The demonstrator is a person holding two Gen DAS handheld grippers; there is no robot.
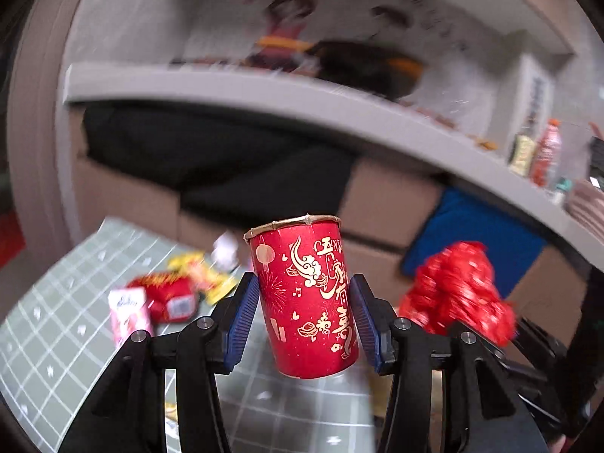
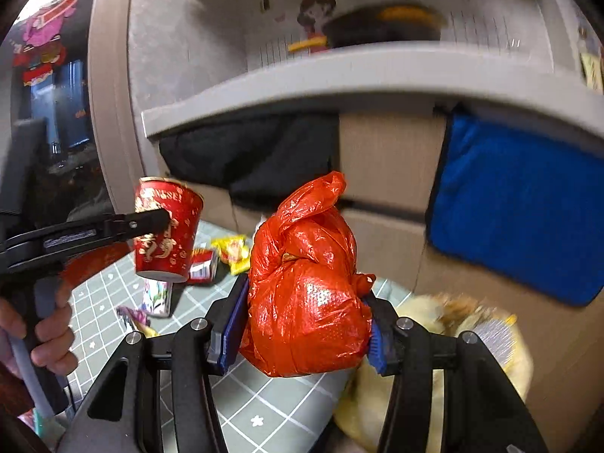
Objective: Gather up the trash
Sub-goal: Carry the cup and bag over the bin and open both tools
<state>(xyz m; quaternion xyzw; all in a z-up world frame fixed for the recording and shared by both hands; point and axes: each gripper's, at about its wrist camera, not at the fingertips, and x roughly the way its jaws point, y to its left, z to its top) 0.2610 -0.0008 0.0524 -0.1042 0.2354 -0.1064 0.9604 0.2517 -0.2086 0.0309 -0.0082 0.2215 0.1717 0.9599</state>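
My left gripper (image 1: 304, 319) is shut on a red paper cup (image 1: 305, 298) with gold print, held upright above the green grid mat (image 1: 56, 358). The cup also shows in the right wrist view (image 2: 166, 230), with the left gripper's finger across it. My right gripper (image 2: 304, 324) is shut on a red plastic bag (image 2: 305, 294), bunched and lifted off the mat; the bag also shows in the left wrist view (image 1: 456, 290). Loose trash lies on the mat: a red wrapper (image 1: 170, 296), a yellow wrapper (image 1: 204, 275), a pink carton (image 1: 128, 313) and a white crumpled scrap (image 1: 226, 249).
A grey shelf (image 1: 264, 94) runs overhead, with bottles (image 1: 543, 151) at its right end. Cardboard boxes (image 2: 389, 158), a black cloth (image 2: 256, 158) and a blue cloth (image 2: 521, 207) stand behind. A yellow bag (image 2: 434, 377) lies under the right gripper.
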